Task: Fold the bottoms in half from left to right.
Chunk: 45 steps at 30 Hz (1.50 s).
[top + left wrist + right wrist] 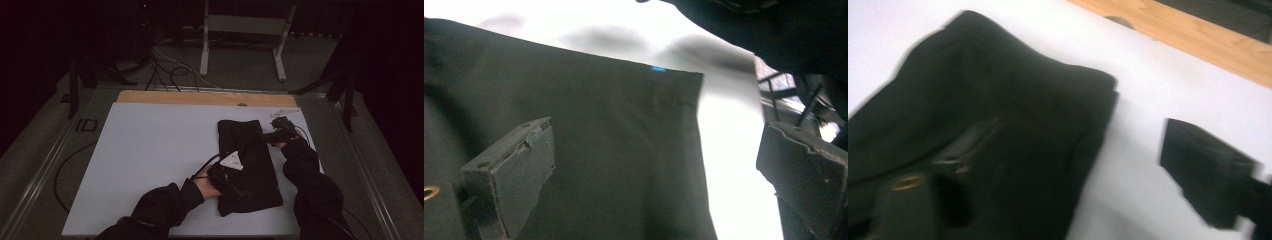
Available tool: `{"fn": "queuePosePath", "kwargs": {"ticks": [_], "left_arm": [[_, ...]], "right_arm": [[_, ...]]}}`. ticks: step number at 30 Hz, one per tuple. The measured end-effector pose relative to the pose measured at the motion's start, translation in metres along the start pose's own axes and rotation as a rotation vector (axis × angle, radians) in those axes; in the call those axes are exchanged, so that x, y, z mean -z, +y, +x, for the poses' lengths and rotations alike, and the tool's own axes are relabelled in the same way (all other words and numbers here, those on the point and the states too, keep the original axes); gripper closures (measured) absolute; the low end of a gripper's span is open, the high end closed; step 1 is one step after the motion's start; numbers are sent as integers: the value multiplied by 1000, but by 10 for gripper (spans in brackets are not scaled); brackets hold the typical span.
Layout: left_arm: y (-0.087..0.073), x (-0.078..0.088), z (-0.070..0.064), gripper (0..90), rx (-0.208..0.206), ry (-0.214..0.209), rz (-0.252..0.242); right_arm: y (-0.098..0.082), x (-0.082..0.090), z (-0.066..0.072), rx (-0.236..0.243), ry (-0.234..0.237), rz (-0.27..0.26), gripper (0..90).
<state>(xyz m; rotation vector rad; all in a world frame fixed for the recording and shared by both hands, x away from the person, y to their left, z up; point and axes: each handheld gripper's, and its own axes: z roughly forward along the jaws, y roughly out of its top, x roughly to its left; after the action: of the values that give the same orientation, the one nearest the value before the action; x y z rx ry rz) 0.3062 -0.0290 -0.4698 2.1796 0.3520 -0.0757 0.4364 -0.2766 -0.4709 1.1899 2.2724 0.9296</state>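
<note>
On the white sheet (150, 160) covering the bench (200, 97), a folded black cloth (247, 160) lies flat toward the right side. Left gripper (239, 192) hangs over its near end, jaws spread wide, holding nothing. Right gripper (270, 136) sits at the cloth's far right edge, jaws wide and free too.
</note>
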Motion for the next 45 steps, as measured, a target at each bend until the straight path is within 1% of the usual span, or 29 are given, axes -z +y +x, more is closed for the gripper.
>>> {"fn": "queuePosePath", "kwargs": {"ticks": [2, 3, 9, 11, 13, 16, 17, 19, 20, 22, 26, 27, 28, 29, 31, 34, 35, 37, 40, 42, 45], "left_arm": [[-2, 2, 4, 19, 19, 10, -6], [-2, 3, 6, 14, 26, 18, -8], [-7, 7, 20, 9, 65, 64, -1], [-7, 8, 23, 8, 72, 74, -3], [-8, 8, 26, 7, 73, 85, 5], [-9, 9, 29, 7, 80, 86, 12], [-9, 9, 33, 7, 94, 94, 13], [-10, 10, 36, 6, 108, 103, 13], [-10, 11, 38, 6, 116, 105, 13], [-11, 12, 42, 6, 126, 117, 18], [-12, 14, 50, 4, 152, 131, 30], [-12, 15, 52, 2, 155, 140, 34], [-12, 15, 52, 3, 155, 140, 34], [-12, 17, 56, 3, 173, 150, 33], [-12, 18, 59, 2, 185, 160, 32], [-12, 19, 62, 2, 196, 170, 29], [-12, 21, 66, 2, 202, 181, 34], [-12, 22, 69, 2, 217, 180, 28], [-12, 24, 75, 2, 234, 193, 25], [-13, 25, 78, 2, 253, 199, 20], [-13, 26, 83, 2, 264, 213, 19]], "right_arm": [[-2, 2, 1, -14, 26, -22, 138], [-3, 3, 2, -29, 36, -30, 136], [-11, 1, 6, -23, 41, -18, 123], [-13, 0, 6, -23, 53, -21, 118], [-15, -1, 7, -19, 51, -19, 119], [-16, -2, 7, -20, 53, -21, 121], [-16, -2, 8, -20, 55, -22, 125], [-17, 0, 10, -24, 51, -29, 129], [-17, 0, 10, -26, 59, -35, 129], [-17, 2, 11, -19, 53, -37, 131], [-17, 4, 11, -21, 57, -47, 132], [-17, 5, 10, -19, 57, -48, 133], [-17, 5, 10, -19, 57, -48, 133], [-17, 6, 10, -19, 58, -49, 133], [-18, 7, 10, -26, 59, -57, 133], [-18, 7, 9, -22, 55, -55, 133], [-18, 7, 8, -25, 54, -55, 134], [-19, 8, 7, -25, 57, -55, 134], [-18, 8, 7, -23, 55, -55, 134], [-18, 8, 6, -20, 52, -53, 134], [-17, 7, 6, -20, 53, -55, 134]]}}
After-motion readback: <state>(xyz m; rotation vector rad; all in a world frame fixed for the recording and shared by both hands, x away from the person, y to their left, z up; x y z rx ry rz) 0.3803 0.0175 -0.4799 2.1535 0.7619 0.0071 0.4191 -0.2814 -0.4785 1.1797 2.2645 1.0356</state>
